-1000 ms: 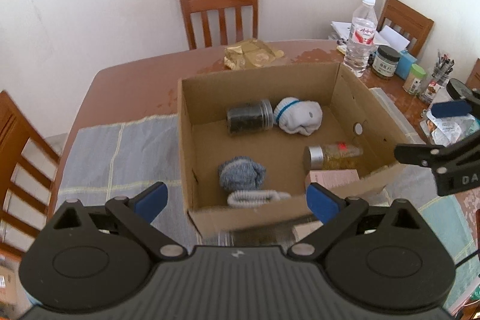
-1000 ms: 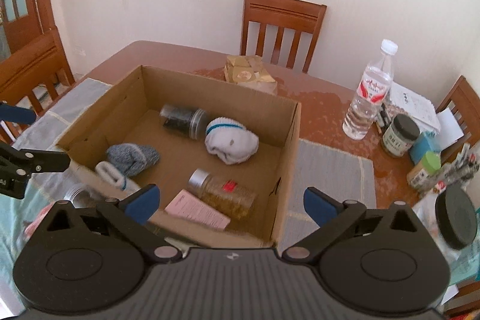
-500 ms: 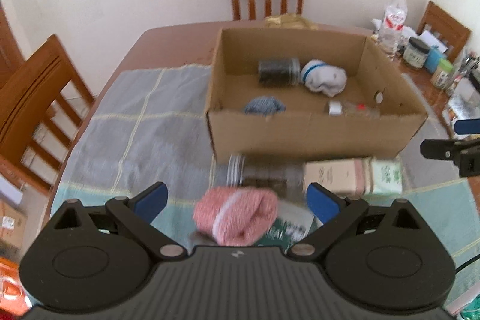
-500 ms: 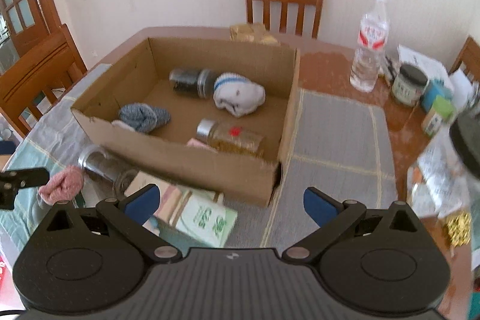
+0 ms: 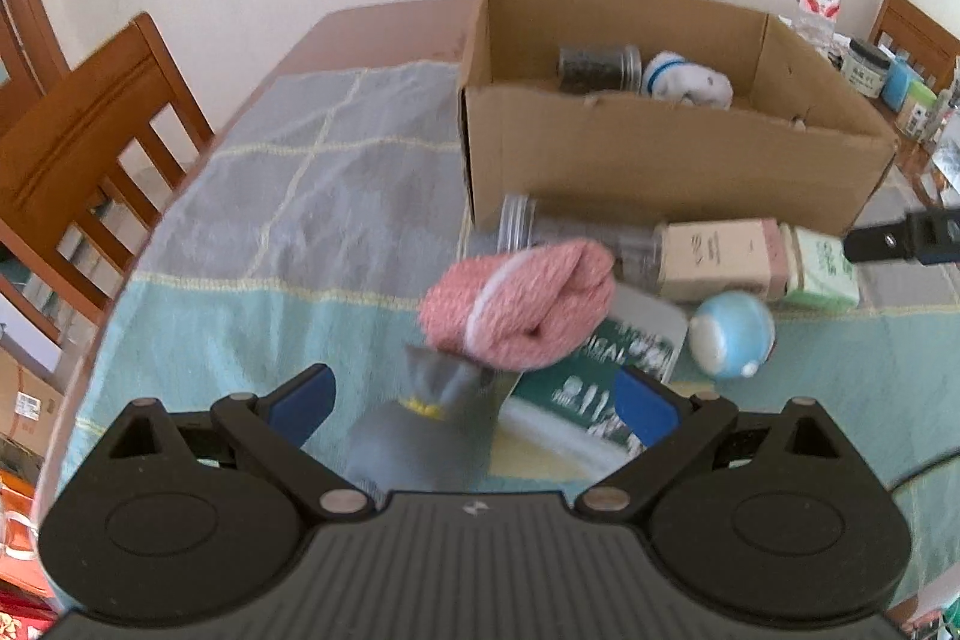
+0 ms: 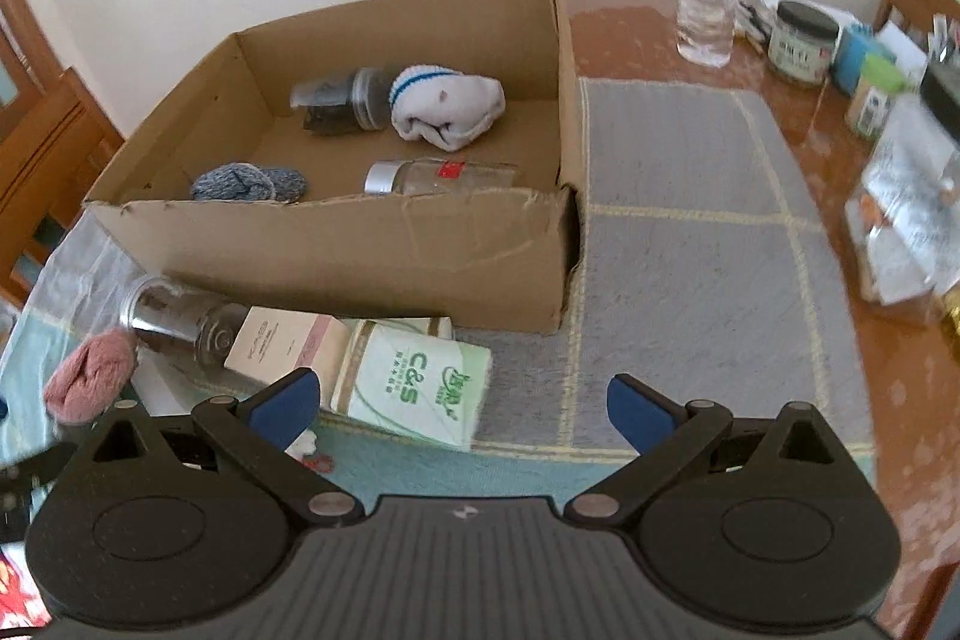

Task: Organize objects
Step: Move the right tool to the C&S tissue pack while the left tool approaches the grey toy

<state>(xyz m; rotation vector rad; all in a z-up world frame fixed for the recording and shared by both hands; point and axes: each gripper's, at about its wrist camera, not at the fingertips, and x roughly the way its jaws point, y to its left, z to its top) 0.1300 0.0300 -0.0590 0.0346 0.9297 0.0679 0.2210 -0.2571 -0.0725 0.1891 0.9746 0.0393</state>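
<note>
Pink sock (image 5: 519, 304) now nearer, just ahead of L gripper (image 5: 474, 403) fingers.

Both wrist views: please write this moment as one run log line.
left gripper: open, above rolled pink sock | right gripper: open, near green tissue pack | brown cardboard box: holds white sock

Open cardboard box (image 6: 360, 250) holds a dark jar (image 6: 342, 100) on its side, touching a white sock (image 6: 447, 106), plus a grey sock (image 6: 249, 184) and a silver-capped bottle (image 6: 444, 178) lying flat. Outside, at the box's 6 o'clock: clear jar (image 6: 174, 319), beige carton (image 6: 288, 349), green tissue pack (image 6: 414, 385), pink sock (image 5: 522, 307), blue ball (image 5: 729, 334).
</note>
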